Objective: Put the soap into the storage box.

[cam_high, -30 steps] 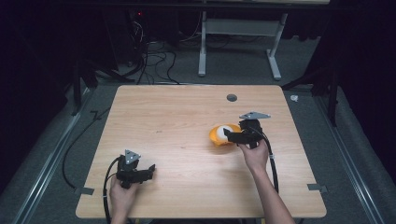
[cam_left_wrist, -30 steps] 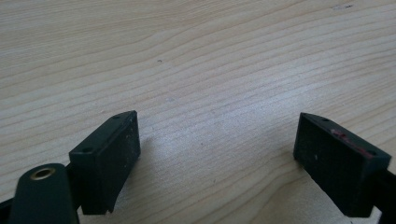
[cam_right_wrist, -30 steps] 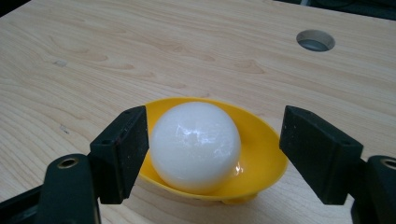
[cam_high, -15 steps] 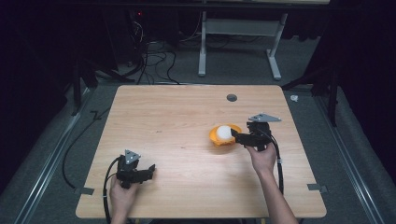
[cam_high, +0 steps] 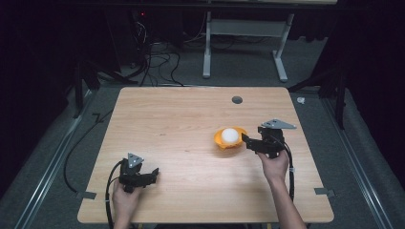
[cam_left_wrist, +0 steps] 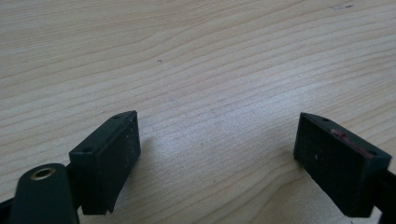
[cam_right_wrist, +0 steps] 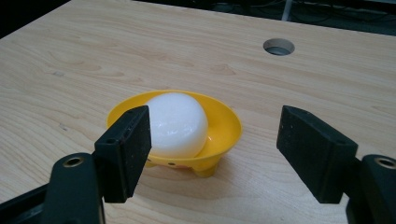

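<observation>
A small yellow bowl (cam_high: 223, 141) (cam_right_wrist: 224, 128) stands on the wooden table (cam_high: 181, 124), right of the middle. A white rounded lump (cam_high: 230, 135) (cam_right_wrist: 177, 123) lies in it. My right gripper (cam_high: 247, 140) (cam_right_wrist: 212, 151) is just to the right of the bowl, open, with its jaws pointing at the bowl and nothing held between them. At the front left of the table my left gripper (cam_high: 152, 174) (cam_left_wrist: 217, 154) rests low over bare wood, open and empty.
A round cable hole (cam_high: 237, 100) (cam_right_wrist: 279, 46) sits in the table near its far edge. Beyond the table stand a white desk frame (cam_high: 243, 33) and loose cables (cam_high: 157, 57) on the dark floor. A black cable (cam_high: 71, 152) trails off the left side.
My right gripper has drawn back to the right, away from the bowl, and now the bowl and the white lump show in full. The left gripper has stayed put.
</observation>
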Demonstrator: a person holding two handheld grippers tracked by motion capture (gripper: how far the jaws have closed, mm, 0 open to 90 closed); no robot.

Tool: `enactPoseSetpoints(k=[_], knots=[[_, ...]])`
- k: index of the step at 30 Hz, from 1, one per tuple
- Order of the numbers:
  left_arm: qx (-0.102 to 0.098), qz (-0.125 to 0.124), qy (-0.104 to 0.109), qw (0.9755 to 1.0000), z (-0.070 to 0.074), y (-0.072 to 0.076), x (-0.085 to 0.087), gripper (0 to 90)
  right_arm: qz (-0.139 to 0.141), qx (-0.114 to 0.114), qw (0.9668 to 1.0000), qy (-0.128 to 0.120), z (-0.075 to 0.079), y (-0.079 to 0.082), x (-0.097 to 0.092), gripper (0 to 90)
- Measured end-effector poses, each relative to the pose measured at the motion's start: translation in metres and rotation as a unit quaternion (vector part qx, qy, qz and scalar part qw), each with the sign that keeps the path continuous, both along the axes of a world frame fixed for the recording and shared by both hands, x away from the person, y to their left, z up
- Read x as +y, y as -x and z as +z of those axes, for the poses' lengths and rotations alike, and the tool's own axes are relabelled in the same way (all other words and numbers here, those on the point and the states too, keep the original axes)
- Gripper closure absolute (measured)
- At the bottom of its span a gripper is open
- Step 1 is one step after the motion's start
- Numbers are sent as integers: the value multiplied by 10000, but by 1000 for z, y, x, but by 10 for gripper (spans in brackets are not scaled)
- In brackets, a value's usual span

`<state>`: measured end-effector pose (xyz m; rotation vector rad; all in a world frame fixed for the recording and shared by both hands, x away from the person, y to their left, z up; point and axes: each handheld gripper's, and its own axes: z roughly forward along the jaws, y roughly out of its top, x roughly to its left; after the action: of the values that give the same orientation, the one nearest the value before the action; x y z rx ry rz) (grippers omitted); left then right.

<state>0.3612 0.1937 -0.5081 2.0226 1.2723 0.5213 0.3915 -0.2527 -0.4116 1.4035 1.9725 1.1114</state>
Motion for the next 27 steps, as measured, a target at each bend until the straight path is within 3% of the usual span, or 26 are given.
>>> enactPoseSetpoints(k=[27], knots=[[0,2,-6,10000,0,0,0,149,-188,-4,9998,-86,-7,30,-21,271]])
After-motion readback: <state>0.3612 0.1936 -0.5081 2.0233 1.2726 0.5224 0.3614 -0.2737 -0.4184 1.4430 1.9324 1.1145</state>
